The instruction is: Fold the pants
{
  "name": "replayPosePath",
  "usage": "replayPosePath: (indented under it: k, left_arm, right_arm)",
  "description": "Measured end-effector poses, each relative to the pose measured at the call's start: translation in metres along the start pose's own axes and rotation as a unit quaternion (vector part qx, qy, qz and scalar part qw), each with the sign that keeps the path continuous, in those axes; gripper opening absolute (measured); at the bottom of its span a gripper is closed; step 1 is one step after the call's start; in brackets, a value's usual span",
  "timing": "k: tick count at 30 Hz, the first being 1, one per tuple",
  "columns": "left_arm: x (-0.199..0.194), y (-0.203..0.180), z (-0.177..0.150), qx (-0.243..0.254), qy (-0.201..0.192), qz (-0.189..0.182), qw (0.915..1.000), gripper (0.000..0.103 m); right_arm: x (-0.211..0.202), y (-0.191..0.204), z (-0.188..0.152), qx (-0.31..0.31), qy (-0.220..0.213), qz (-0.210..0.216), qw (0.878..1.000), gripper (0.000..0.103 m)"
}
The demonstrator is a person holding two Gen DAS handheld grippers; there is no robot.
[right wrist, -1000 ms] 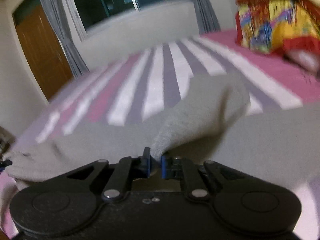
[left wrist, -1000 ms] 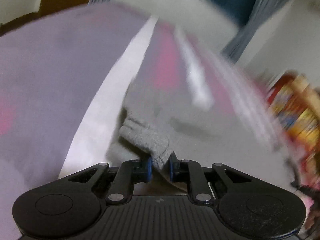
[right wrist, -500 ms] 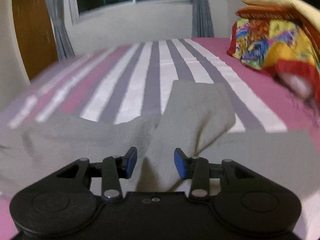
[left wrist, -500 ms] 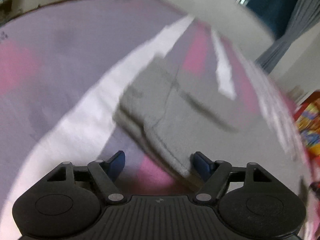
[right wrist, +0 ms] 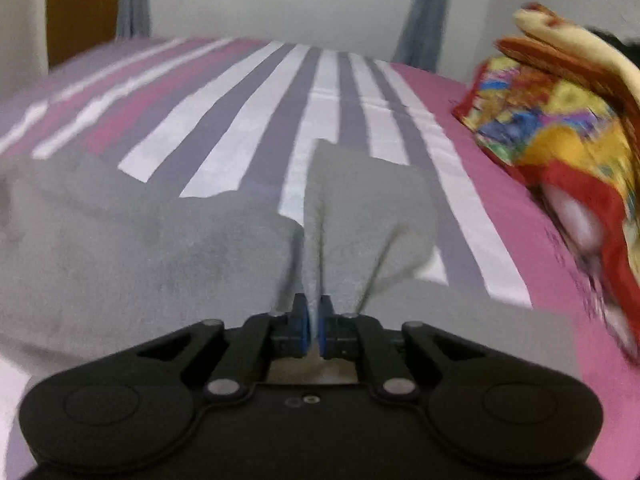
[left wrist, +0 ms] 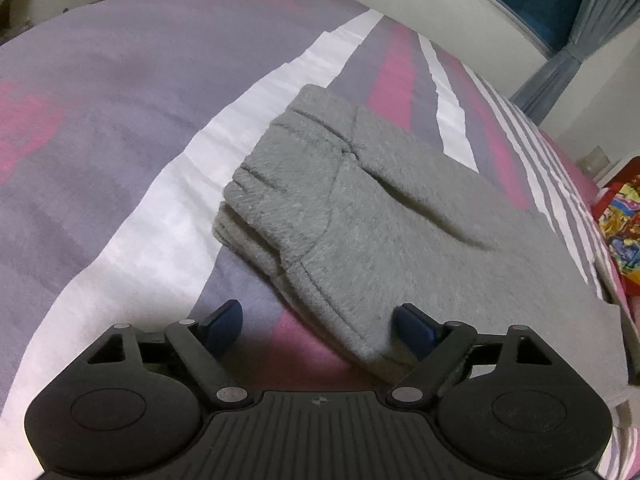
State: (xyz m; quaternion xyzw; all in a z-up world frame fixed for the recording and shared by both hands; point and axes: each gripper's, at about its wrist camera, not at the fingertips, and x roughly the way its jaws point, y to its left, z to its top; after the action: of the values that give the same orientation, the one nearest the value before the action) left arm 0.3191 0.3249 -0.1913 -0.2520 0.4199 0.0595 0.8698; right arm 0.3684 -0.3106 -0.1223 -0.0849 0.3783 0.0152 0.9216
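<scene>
Left wrist view: the grey fleece pants [left wrist: 384,216] lie on the striped bed [left wrist: 120,120], long axis toward two o'clock; the left hand-held gripper [left wrist: 316,324] is opening, unclamped. The right hand-held gripper [right wrist: 314,326] pinches a pants fold.

1 pants [left wrist: 384,216], 2 tools, 1 bed [left wrist: 120,120]

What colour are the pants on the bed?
Plain heathered grey fleece pants, no pattern; clearest in the left wrist view.

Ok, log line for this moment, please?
left gripper: opening, nothing gripped | right gripper: shut on grey pants | pants on striped bedsheet
</scene>
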Motion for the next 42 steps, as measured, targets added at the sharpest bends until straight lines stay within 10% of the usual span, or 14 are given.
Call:
replayPosePath:
  k: [3, 6, 10, 19, 21, 25, 29, 32, 35, 38, 42]
  left_arm:
    - [-0.001, 0.003, -0.002, 0.000, -0.001, -0.008, 1.0000, 0.085]
    - [0.001, 0.002, -0.001, 0.004, -0.001, -0.007, 1.0000, 0.085]
    - [0.005, -0.001, -0.002, 0.007, -0.007, -0.006, 0.9999, 0.085]
    - [0.004, -0.002, -0.004, 0.013, -0.006, -0.003, 0.9999, 0.085]
    - [0.003, -0.002, -0.005, 0.015, -0.005, -0.005, 0.9999, 0.085]
    - [0.002, -0.001, -0.006, 0.021, -0.005, -0.010, 0.9997, 0.085]
    - [0.001, -0.001, -0.006, 0.021, -0.006, -0.009, 0.9997, 0.085]
    - [0.002, -0.003, -0.007, 0.025, -0.007, -0.005, 0.9997, 0.085]
    - [0.001, -0.005, -0.006, 0.025, -0.004, -0.003, 0.9997, 0.085]
    - [0.001, -0.006, -0.005, 0.024, -0.003, 0.000, 0.9997, 0.085]
    - [0.002, -0.008, -0.007, 0.023, -0.007, 0.006, 0.9997, 0.085]
  right_arm:
    - [0.018, -0.024, -0.034, 0.038, 0.077, 0.018, 0.996, 0.010]
    - [0.002, -0.028, -0.032, 0.019, 0.048, 0.011, 0.999, 0.035]
    - [-0.019, -0.010, -0.002, -0.053, -0.021, 0.022, 0.998, 0.035]
    - [0.073, 0.032, 0.039, -0.226, 0.036, -0.059, 0.972, 0.031]
    - [0.068, 0.009, 0.050, -0.156, 0.028, -0.041, 0.986, 0.005]
    - [0.010, -0.060, 0.044, 0.036, -0.044, -0.016, 0.998, 0.004]
    - [-0.029, -0.139, -0.014, 0.221, -0.062, 0.000, 0.973, 0.004]
    - [-0.001, -0.177, -0.068, 0.311, 0.002, 0.043, 0.950, 0.005]
    - [0.002, -0.161, -0.080, 0.216, 0.002, 0.042, 0.975, 0.010]
    - [-0.016, -0.129, -0.071, 0.089, -0.017, -0.011, 0.996, 0.040]
    - [-0.023, -0.079, -0.067, -0.113, -0.046, -0.064, 0.991, 0.039]
